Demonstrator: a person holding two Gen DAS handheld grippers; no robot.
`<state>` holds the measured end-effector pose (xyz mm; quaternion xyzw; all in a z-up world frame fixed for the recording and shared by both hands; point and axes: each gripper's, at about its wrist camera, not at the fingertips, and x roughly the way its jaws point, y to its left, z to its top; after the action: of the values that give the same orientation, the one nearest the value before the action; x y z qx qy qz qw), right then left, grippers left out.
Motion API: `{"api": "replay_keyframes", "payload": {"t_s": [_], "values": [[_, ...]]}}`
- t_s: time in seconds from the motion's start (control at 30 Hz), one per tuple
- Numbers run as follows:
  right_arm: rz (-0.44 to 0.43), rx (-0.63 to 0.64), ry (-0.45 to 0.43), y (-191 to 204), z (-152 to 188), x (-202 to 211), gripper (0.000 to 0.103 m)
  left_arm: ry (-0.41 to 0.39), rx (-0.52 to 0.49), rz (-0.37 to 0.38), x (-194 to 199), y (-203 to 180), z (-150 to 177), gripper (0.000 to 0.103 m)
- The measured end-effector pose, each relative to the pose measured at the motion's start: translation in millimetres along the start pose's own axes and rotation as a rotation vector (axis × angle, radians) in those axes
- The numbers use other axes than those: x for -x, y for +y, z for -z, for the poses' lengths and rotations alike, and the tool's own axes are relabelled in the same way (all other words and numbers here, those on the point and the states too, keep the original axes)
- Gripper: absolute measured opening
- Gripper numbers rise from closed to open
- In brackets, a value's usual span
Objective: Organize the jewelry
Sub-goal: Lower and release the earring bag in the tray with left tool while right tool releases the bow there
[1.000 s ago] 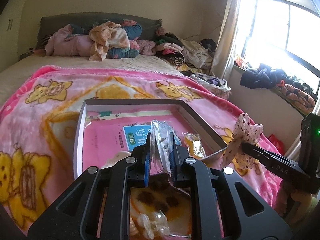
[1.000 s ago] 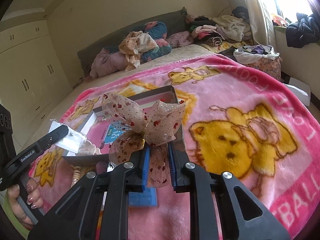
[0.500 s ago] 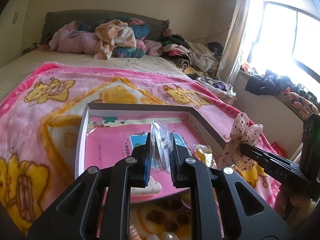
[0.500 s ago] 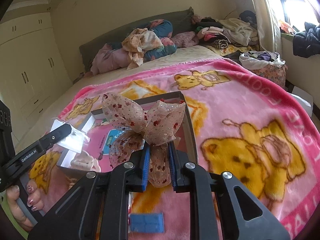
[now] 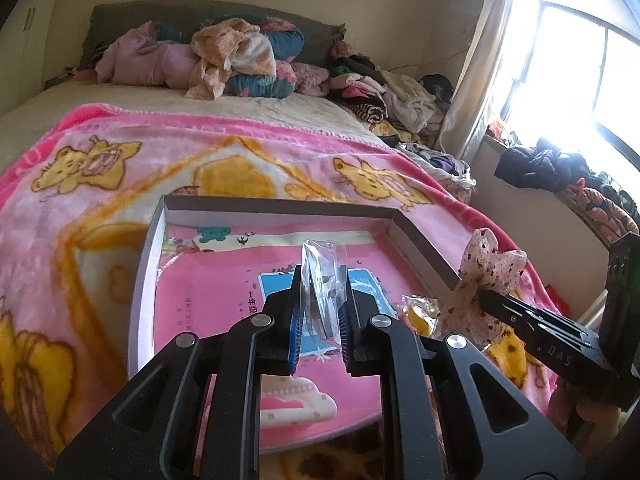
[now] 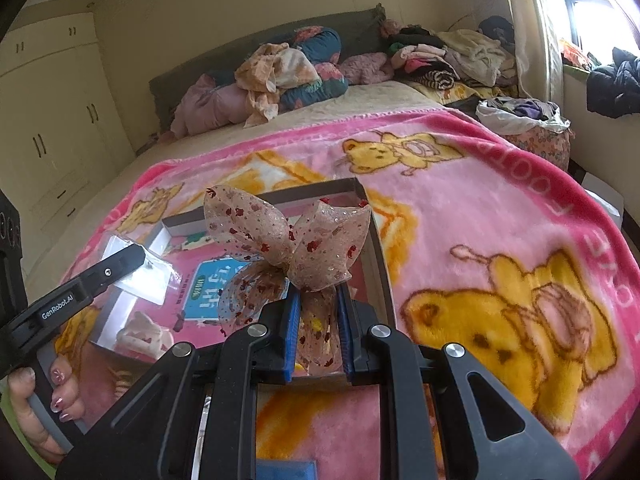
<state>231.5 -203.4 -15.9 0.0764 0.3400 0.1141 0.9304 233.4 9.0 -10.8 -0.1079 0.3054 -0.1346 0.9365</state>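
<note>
L gripper (image 5: pixel 320 280): jaws pinched tight on a small clear plastic bag (image 5: pixel 322 276); bag stands up betw. the blue pads, something small + dark inside, can't tell what.
L gripper, from R cam: comes in from the left, bag (image 6: pixel 140 268) catching the light at its tip; person's hand (image 6: pixel 44 412) on the handle, painted nails.
R gripper (image 6: pixel 318 308): narrow, clamped on the tail of a sheer bow (image 6: pixel 288 240) w/ red specks; loops fan out above the pads.
R gripper, from L cam: to the right of L gripper, bow (image 5: pixel 486 268) at its tip, just over the box's right wall.
Box (image 5: pixel 280 203): shallow grey-walled tray straight ahead of + below both grippers; pink printed sheet w/ blue panel lines the bottom.
Yellow packet (image 5: pixel 418 312): in clear wrap, just right of L gripper's fingers, near the bow; on the sheet by the right wall as far as I can tell.
Blanket (image 6: pixel 500 220): pink w/ yellow bears, under the box, spreads out right of R gripper.
Far end: heap of clothes (image 5: pixel 240 60) at headboard, well beyond both tips.
Window (image 5: pixel 580 72): bright, off to the right of L gripper.
</note>
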Motion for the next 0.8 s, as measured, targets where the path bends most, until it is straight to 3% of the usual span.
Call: {"api": "replay_keyframes", "payload": {"t_s": [0.5,0.8], "values": [[0.037,-0.004,0.054,-5.3,1.8,-27.6,0.018,0.073,0.029,-0.022,-25.8,15.5,6.8,0.009],[0.058,0.003,0.055,-5.5,8.1,-30.4,0.024,0.091,0.038,-0.036,-31.0,22.8,11.9,0.009]]}}
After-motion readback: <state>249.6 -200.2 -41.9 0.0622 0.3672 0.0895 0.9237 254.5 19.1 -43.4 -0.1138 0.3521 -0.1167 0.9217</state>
